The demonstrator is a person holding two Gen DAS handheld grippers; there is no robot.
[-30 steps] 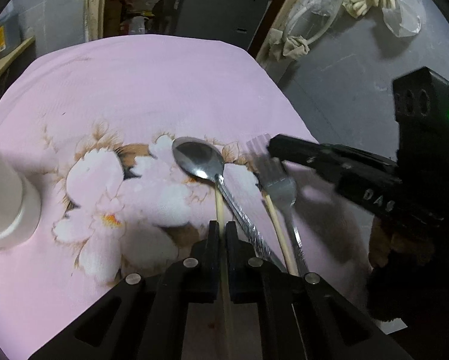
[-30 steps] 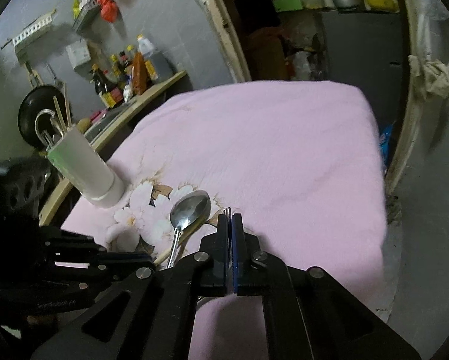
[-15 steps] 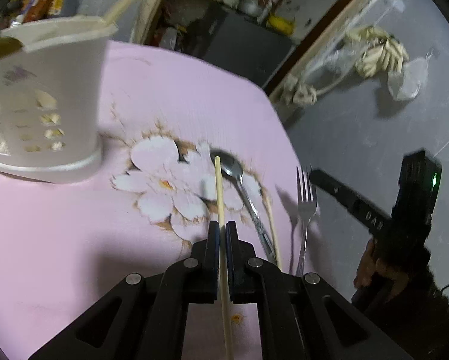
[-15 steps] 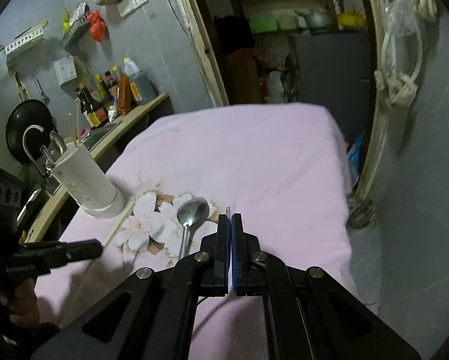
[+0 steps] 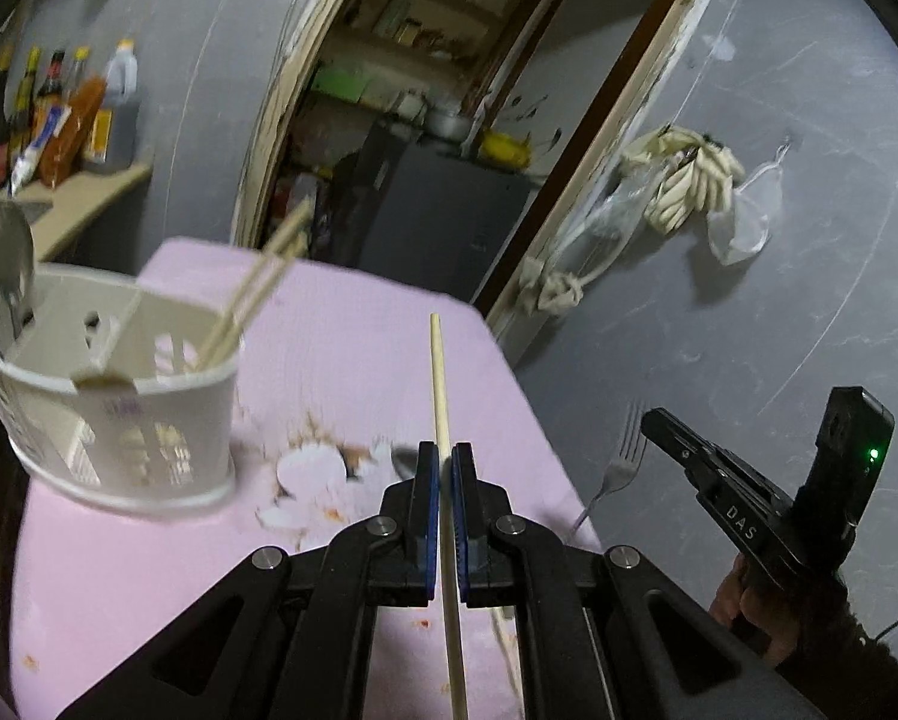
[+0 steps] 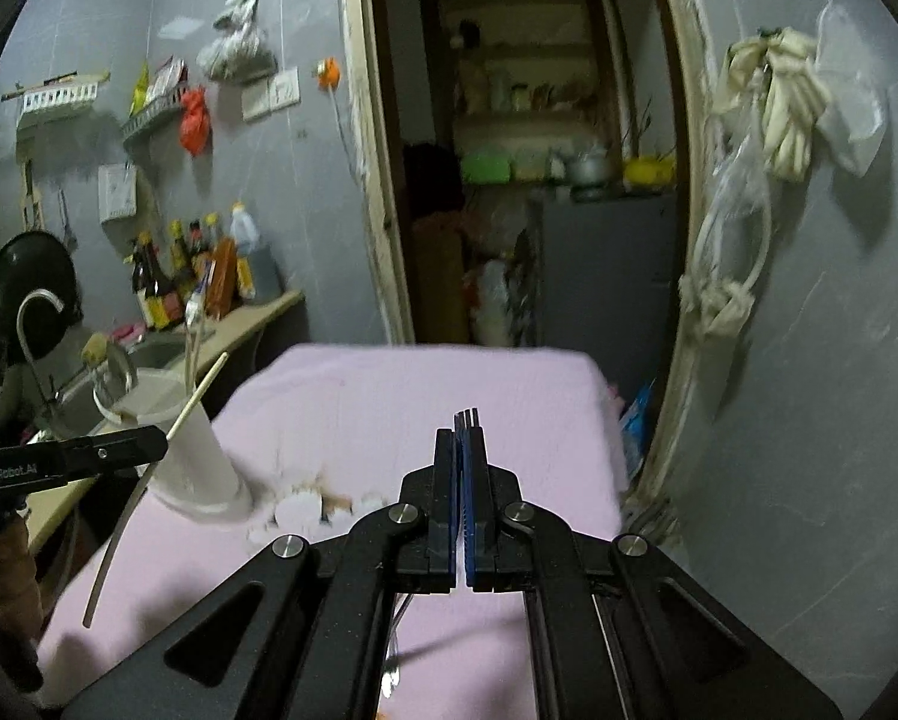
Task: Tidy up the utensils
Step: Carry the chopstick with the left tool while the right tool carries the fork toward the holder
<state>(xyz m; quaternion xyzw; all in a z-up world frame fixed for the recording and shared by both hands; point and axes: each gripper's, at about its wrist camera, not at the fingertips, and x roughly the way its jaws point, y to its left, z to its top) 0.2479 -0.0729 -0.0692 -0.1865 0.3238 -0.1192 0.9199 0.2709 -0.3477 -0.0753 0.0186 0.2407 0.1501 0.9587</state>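
- A single wooden chopstick is pinched between the blue-padded fingers of the left gripper, its jaws pressed against the stick from both sides.
- The chopstick is held above the worktop, which is covered by a pink cloth with a white flower print; its far end points past the fingertips and its near end runs back under the camera.
- In the right wrist view the same chopstick is seen slanting across the tip of the left gripper, just beside the white utensil holder.
- A fork is pinched in the right gripper; in the left wrist view its tines point up and its handle hangs down, off the edge of the cloth.
- In the right wrist view the right gripper is seen with its jaws pressed together, and only the fork tines show above the fingertips.
- The white perforated utensil holder stands on the cloth to the left of the held chopstick, well apart from the fork.
- Two chopsticks and a metal utensil, blurred, stand in the holder.
- A spoon lies on the flower print, mostly hidden behind the left gripper fingers.
- Sauce bottles stand on a counter by the grey wall.
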